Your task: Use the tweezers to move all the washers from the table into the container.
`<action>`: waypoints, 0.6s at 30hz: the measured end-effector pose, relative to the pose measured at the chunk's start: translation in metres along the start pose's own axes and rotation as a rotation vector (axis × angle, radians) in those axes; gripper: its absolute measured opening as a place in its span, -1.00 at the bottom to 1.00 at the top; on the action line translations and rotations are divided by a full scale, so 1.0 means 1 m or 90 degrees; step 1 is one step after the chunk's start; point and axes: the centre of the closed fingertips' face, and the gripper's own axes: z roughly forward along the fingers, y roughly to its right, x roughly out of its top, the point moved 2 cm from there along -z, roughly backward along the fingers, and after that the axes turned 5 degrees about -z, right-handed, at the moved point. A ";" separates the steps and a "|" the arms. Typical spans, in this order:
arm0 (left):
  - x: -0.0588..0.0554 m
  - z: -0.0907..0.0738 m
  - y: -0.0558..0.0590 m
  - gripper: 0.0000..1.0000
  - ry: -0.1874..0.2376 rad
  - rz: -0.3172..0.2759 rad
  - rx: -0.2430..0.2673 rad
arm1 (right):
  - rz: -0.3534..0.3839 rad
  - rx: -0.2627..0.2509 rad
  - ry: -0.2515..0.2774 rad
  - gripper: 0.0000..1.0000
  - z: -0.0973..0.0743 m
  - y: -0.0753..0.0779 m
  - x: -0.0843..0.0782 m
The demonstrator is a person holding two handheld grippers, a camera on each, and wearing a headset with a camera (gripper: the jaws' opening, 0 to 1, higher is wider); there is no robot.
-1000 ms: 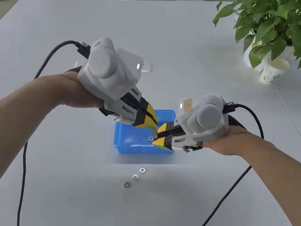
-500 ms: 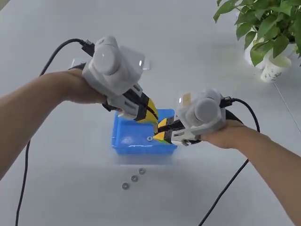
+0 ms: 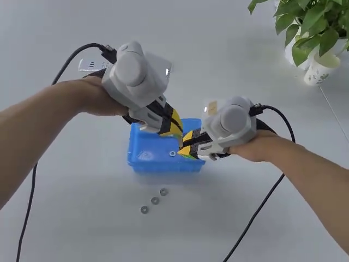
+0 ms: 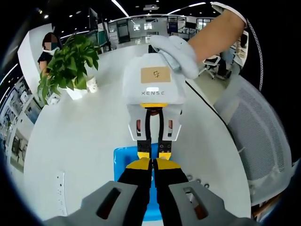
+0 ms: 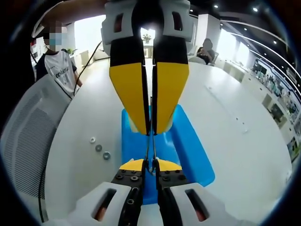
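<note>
One "XENSE" mark [image 4: 152, 93] on rt tongs [image 4: 154, 155].

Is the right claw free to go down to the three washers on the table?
Probably yes. The washers lie on bare table beside the container, with nothing over them. The right claw is above the container, nose to nose with the left claw, tweezers between them, so it must first draw back.
</note>
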 end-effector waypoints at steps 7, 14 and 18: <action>-0.004 0.006 -0.005 -0.91 -0.003 -0.001 -0.004 | 0.006 -0.004 -0.003 -0.81 0.004 0.004 -0.006; -0.009 0.012 -0.006 -0.91 -0.012 0.001 -0.010 | -0.001 0.004 -0.012 -0.81 0.010 0.005 -0.011; -0.012 0.014 -0.007 -0.91 -0.015 0.000 -0.012 | -0.005 0.006 -0.016 -0.80 0.012 0.005 -0.013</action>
